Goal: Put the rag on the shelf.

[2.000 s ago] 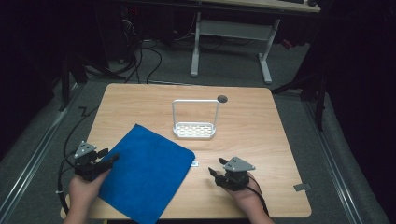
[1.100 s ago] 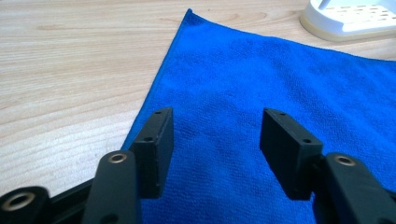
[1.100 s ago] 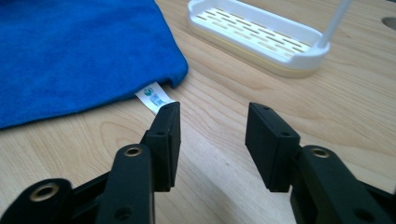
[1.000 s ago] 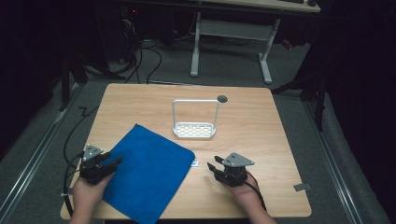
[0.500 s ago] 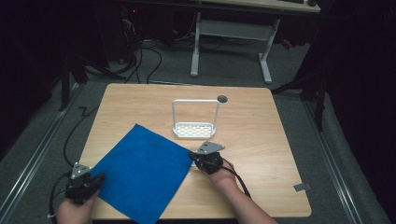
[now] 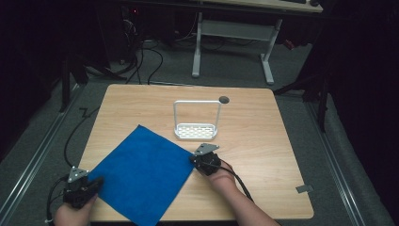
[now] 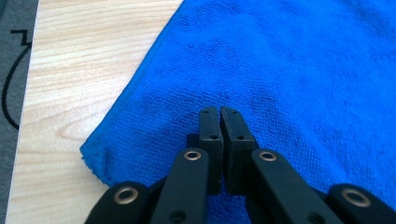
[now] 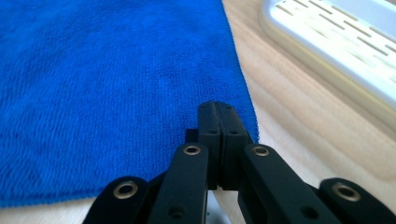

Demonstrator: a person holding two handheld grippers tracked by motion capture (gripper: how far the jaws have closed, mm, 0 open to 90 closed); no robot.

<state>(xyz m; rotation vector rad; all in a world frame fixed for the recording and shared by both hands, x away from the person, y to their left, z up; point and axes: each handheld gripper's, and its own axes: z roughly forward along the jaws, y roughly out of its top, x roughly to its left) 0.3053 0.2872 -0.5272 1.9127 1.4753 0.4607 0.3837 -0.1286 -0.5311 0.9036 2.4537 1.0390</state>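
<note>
Both grippers shifted; blue cloth [image 6: 141,176] flat.

Dim room, grey carpet floor [image 6: 42,155], white-legged desk [image 6: 230,35] and tangled cables [image 6: 141,56] beyond the wooden table [image 6: 268,155].

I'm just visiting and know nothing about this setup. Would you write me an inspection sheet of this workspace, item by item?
Surface: light wooden table, with a dark round hole near its far edge.
Job's things: blue cloth lying flat, turned cornerwise, its near corner at the table's front edge.
Clutter: white wire rack standing beyond the cloth; small grey tag at the table's right front corner.
Grippers: left gripper shut at the cloth's left corner; right gripper shut at its right corner; whether cloth is pinched is hidden.
Cables: one black cable trails from each gripper; more lie on the floor behind.
Surroundings: grey carpet, white desk frame, dark room.
</note>
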